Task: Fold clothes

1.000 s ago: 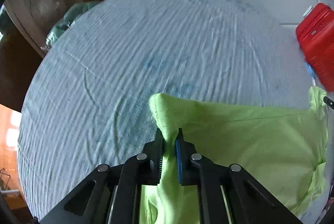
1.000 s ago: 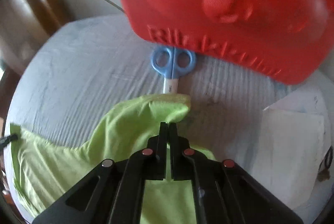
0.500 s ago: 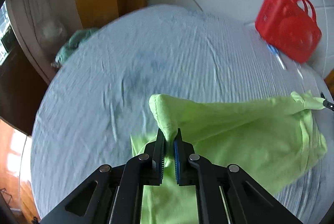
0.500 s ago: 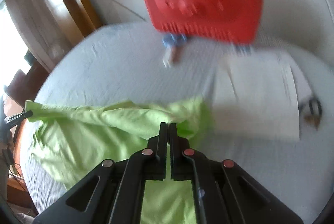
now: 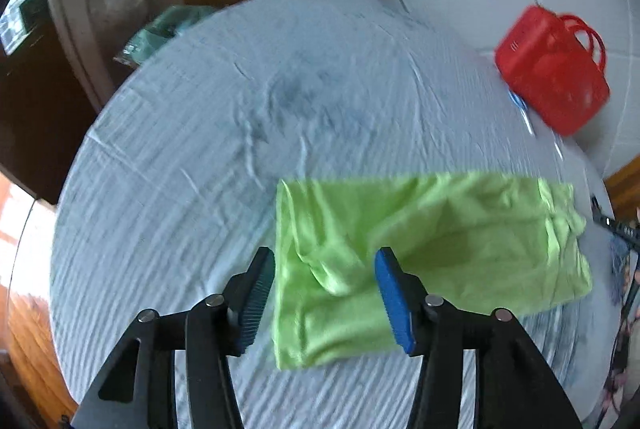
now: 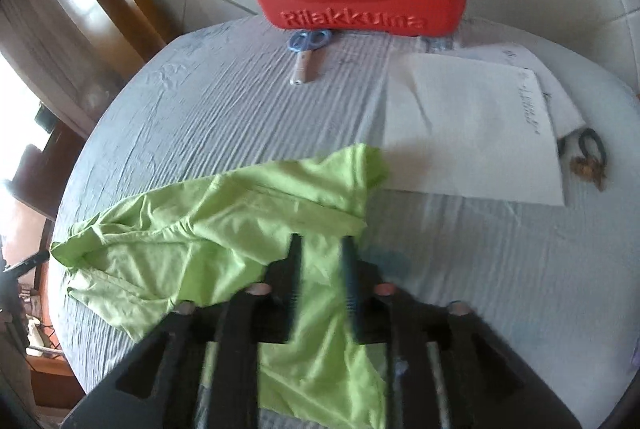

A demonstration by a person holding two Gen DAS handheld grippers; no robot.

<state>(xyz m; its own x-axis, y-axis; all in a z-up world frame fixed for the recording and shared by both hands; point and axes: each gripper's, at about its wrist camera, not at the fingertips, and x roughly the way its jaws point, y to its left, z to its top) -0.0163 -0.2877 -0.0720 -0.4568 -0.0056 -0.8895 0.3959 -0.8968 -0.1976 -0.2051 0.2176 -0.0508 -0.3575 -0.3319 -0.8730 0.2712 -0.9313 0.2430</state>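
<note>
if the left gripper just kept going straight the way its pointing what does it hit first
Most likely the green garment: the open left gripper points down over its near-left part, which fills the gap between the fingers. Depth is unclear, but nothing shows in between.

lime green garment (image 5: 432, 249), pale blue ribbed tablecloth (image 5: 200, 157), red basket (image 5: 552, 89).
</note>
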